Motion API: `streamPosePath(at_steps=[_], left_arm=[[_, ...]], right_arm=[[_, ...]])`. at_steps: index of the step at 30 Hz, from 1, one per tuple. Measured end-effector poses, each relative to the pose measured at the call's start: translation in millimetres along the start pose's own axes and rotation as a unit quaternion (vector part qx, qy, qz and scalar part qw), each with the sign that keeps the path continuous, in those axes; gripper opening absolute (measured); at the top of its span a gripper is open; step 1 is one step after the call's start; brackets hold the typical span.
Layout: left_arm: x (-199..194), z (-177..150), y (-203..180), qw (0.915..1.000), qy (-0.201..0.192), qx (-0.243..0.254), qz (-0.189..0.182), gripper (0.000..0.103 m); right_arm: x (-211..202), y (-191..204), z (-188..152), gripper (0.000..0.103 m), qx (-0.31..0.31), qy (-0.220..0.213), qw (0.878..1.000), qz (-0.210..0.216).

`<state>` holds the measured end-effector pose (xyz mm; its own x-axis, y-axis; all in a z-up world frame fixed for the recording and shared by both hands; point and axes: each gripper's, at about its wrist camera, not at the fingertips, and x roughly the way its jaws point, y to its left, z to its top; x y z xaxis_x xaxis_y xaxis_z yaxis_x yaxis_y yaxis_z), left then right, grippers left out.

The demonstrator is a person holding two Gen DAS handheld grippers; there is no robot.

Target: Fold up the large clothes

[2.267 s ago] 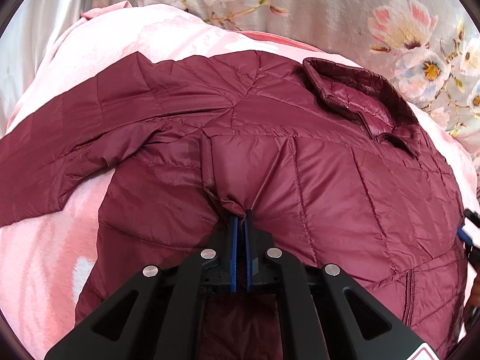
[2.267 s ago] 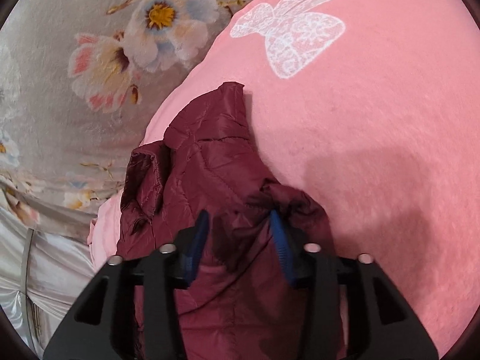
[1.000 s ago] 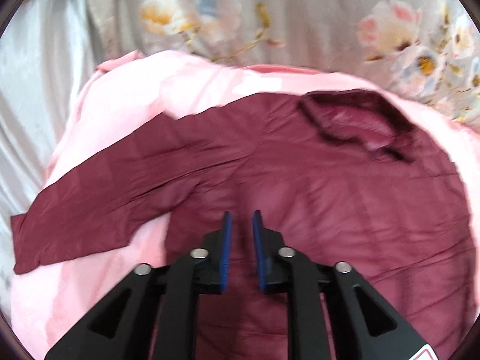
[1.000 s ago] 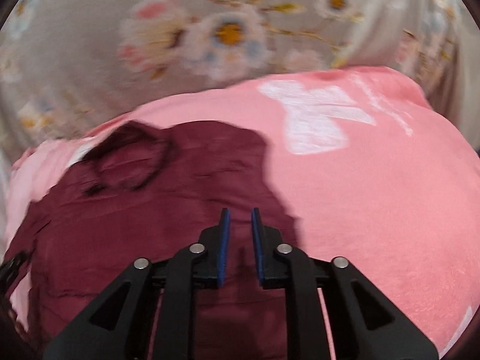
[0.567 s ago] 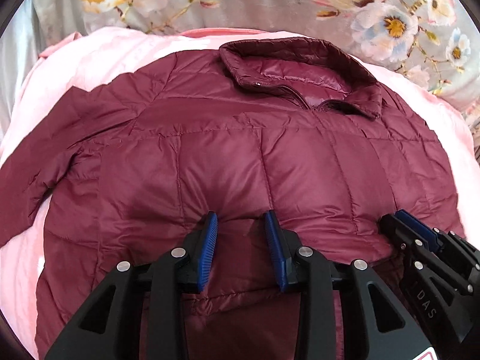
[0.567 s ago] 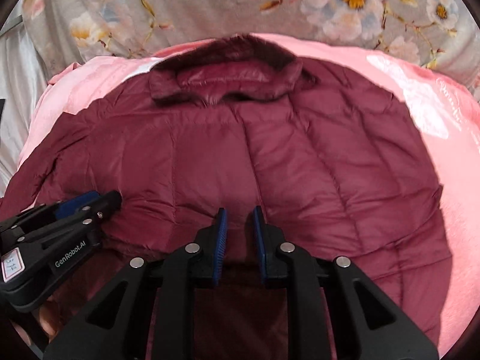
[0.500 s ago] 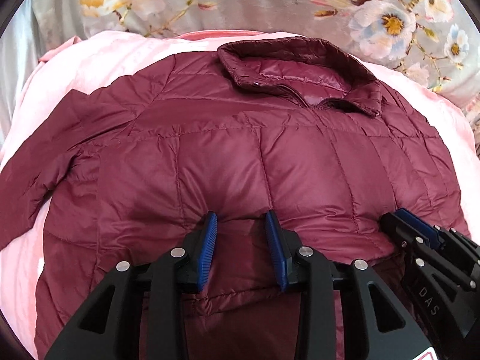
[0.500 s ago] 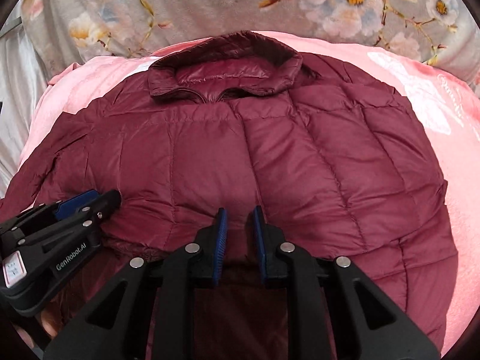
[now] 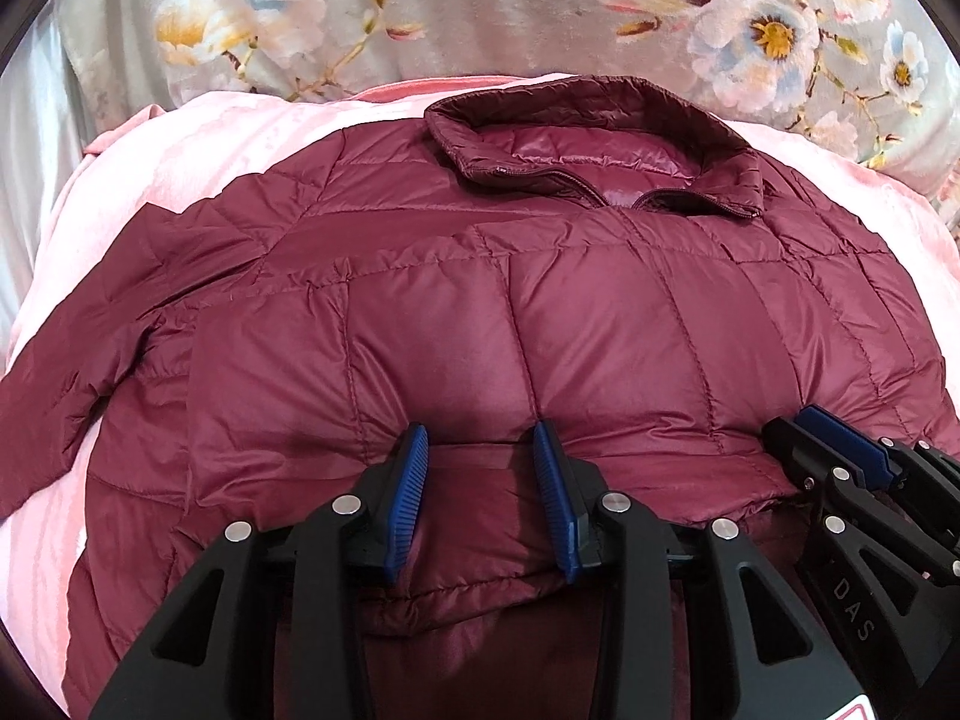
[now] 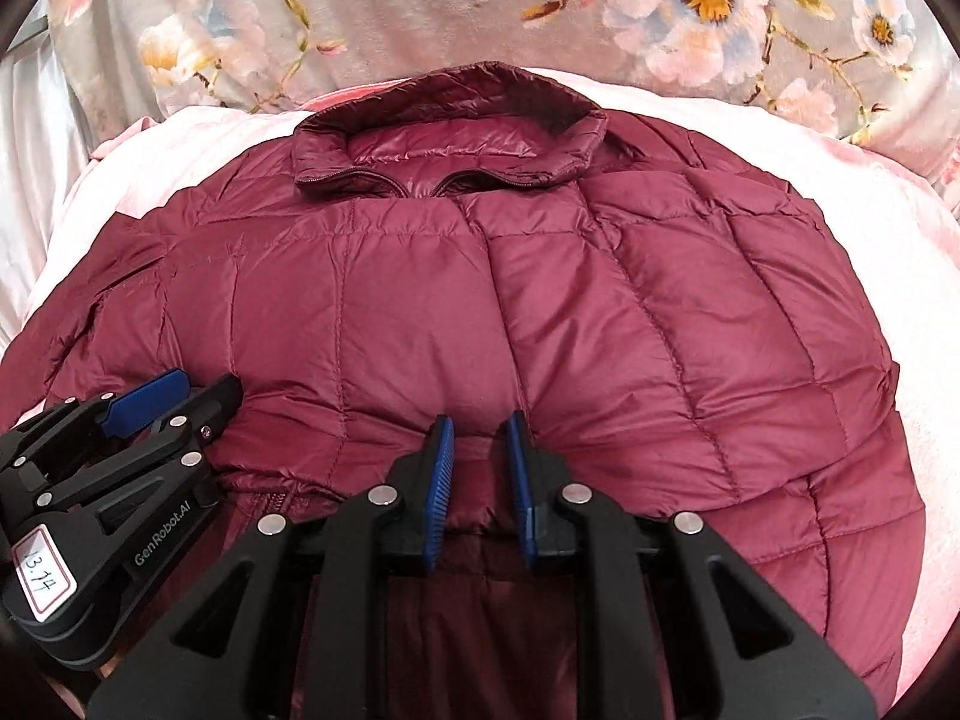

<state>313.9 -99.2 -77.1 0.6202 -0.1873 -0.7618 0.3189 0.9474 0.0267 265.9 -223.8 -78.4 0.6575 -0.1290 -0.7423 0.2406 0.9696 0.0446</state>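
A: Lying front-up on the pink blanket (image 9: 198, 138) is the maroon quilted jacket (image 9: 540, 312), collar (image 9: 594, 138) at the far side, next to the floral bedding (image 9: 510, 6). Is that correct?

B: Correct. Its lower part is folded up over the body, and the folded edge is running across the near side, directly at both grippers.

A: What is the left gripper (image 9: 480, 450) doing?

B: Its jaws have just been opening. The blue fingers (image 9: 414, 468) are standing apart, with a bulge of the fold sitting between the tips. The pads are not pressing on it.

A: And the right gripper (image 10: 480, 426)?

B: It is sitting just beside the left one, to its right, at the same edge. Its fingers (image 10: 441, 456) are standing narrowly apart, with jacket fabric between the tips; whether the pads are pinching it cannot be told.

A: The sleeves?

B: One sleeve (image 9: 78, 360) is trailing out to the left across the blanket.
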Motion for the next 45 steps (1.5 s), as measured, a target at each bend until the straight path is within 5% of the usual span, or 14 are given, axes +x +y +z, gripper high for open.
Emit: streamPosePath(at_steps=[11, 17, 21, 26, 28, 32, 38, 45], left_arm=[[-1.4, 0.6, 0.7, 1.0000, -0.002, -0.003, 0.003, 0.039], [-40.4, -11.2, 78.3, 0.9903, -0.007, -0.132, -0.043, 0.048], [-78.5, -33.9, 177.9, 0.9716, -0.012, -0.235, -0.029, 0.053], [-114.2, -74.7, 299.9, 0.9456, -0.021, -0.320, 0.058, 0.053], [-119.8, -94.8, 353.5, 0.9276, -0.011, -0.360, 0.101, 0.053], [-122.0, -128.7, 436.9, 0.8853, 0.001, -0.451, 0.115, 0.053], [-111.3, -139.9, 472.5, 0.8542, -0.011, -0.515, 0.069, 0.052], [-103.6, -129.6, 473.4, 0.8461, -0.023, -0.530, 0.048, 0.051]], right_arm=[[0.7, 4.3, -0.4, 0.018, -0.012, -0.001, 1.000, -0.016], [1.2, 0.8, 0.2, 0.018, -0.003, -0.001, 1.000, -0.005], [-2.3, 0.4, 0.4, 0.020, -0.002, -0.004, 1.000, -0.008], [-40.5, 5.6, -10.0, 0.042, -0.010, -0.032, 0.999, -0.024], [-58.9, 9.0, -17.1, 0.044, -0.008, -0.039, 0.999, -0.016], [-79.1, 17.0, -31.1, 0.049, -0.008, -0.033, 0.999, 0.001], [-90.1, 32.6, -51.2, 0.051, -0.014, -0.034, 0.999, 0.005], [-94.0, 42.0, -61.8, 0.053, -0.022, -0.037, 0.999, 0.001]])
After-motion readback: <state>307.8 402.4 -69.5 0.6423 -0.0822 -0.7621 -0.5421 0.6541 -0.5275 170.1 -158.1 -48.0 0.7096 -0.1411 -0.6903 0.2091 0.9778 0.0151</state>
